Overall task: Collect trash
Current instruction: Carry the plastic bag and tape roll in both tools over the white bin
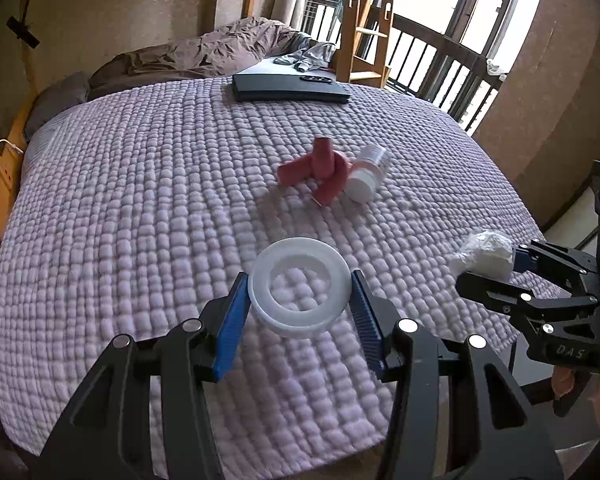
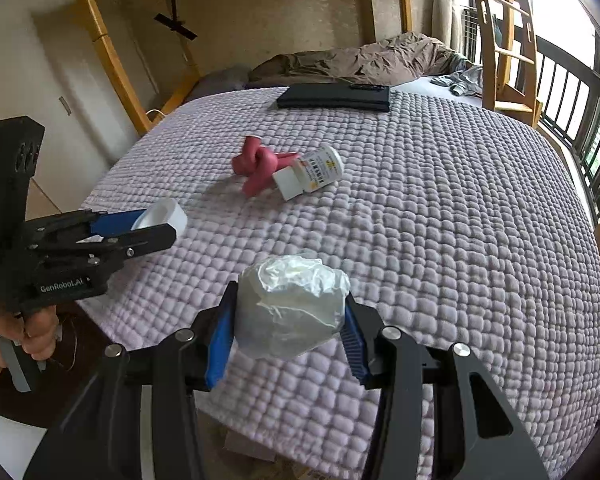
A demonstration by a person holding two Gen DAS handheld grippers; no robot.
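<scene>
My left gripper [image 1: 300,304] is shut on a white tape ring [image 1: 299,287], held above the near part of the lilac quilted bed [image 1: 140,200]. From the right wrist view, the same ring [image 2: 165,213] shows in the left gripper [image 2: 156,224] at the left. My right gripper [image 2: 290,320] is shut on a crumpled white plastic wad [image 2: 290,306]; the left wrist view has that wad [image 1: 485,254] and the right gripper [image 1: 496,270] at the right edge. Farther up the bed lie a knotted red tube [image 1: 314,170] and a white pill bottle [image 1: 367,174] touching it.
A flat black case [image 1: 290,87] lies at the far end of the quilt, with a brown duvet [image 1: 204,54] and grey clothes [image 1: 308,58] behind. A wooden ladder [image 1: 366,20] and dark railing [image 1: 452,64] stand at the right. A hand [image 2: 4,344] holds the left gripper's handle.
</scene>
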